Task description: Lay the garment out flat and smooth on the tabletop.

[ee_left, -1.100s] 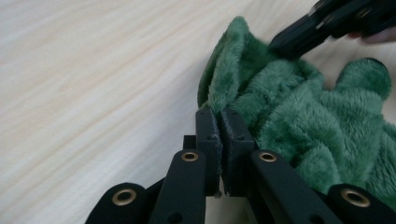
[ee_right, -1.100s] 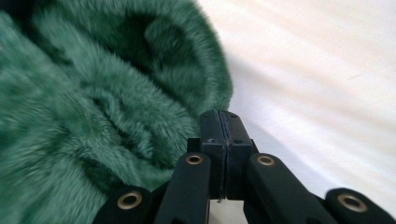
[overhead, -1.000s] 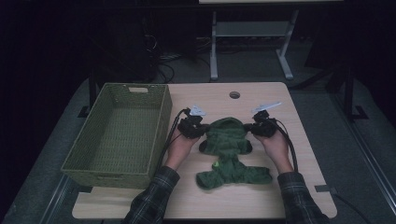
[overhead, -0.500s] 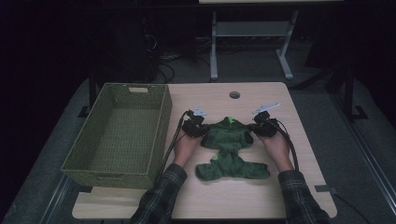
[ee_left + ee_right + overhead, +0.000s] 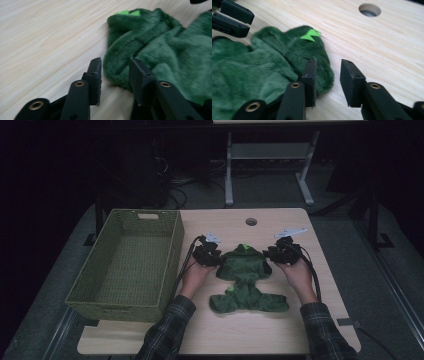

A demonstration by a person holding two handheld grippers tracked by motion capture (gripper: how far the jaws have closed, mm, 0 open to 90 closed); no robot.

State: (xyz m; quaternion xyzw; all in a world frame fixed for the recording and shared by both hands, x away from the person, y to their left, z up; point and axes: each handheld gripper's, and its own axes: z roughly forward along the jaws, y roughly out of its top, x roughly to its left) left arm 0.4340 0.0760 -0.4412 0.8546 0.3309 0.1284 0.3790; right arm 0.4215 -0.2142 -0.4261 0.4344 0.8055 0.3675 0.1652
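Because it is soft plush, the green fleece garment (image 5: 245,277) will sag and slide rather than hold its shape, so the thick folded edges are, I judge, the best places to take hold. It lies mid-table (image 5: 280,335), at three o'clock of the woven basket (image 5: 125,265). The left claw (image 5: 113,71) sits at the garment's ten o'clock corner, its jaws having just been opening; a fold lies between them, unpinched. The right claw (image 5: 328,75), at two o'clock, has likewise just been opening and is released, the hem beside its left jaw. The garment is light and not fragile.
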